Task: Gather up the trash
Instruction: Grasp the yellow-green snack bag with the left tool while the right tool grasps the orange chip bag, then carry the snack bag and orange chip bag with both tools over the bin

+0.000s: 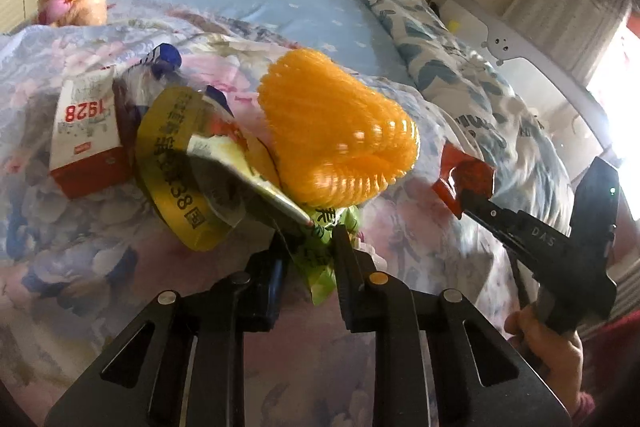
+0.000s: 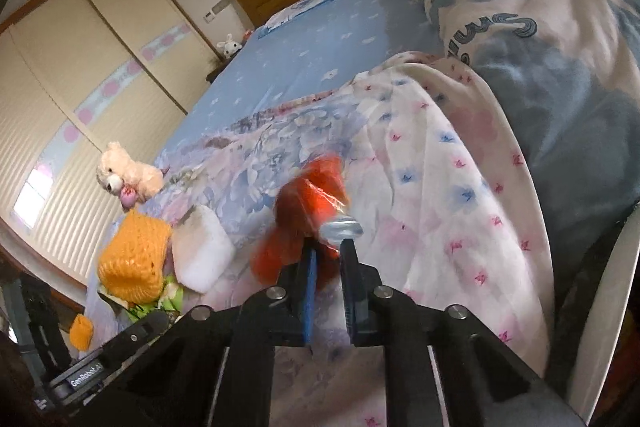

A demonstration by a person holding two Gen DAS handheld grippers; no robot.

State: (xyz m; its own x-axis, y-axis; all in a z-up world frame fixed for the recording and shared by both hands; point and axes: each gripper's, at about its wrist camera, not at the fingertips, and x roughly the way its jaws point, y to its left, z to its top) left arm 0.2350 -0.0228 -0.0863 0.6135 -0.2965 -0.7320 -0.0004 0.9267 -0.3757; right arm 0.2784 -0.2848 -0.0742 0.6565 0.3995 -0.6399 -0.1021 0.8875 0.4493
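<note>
While both hands work over the floral quilt (image 1: 80, 247) near the bed's foot edge, the left gripper (image 1: 310, 247) is clenched on a green wrapper (image 1: 316, 263) under an orange foam net (image 1: 336, 131), and the right gripper (image 2: 330, 251) clamps a red wrapper (image 2: 308, 203). Such litter looks light, soft and crinkly, probably slippery; pinching a flat edge should hold best.

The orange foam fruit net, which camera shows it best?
The left wrist view: the orange foam fruit net fills the middle of the picture, close up, its ribbed mesh clear, on top of crumpled wrappers. The right wrist view shows it only small, near the left edge, beside a white box.
</note>
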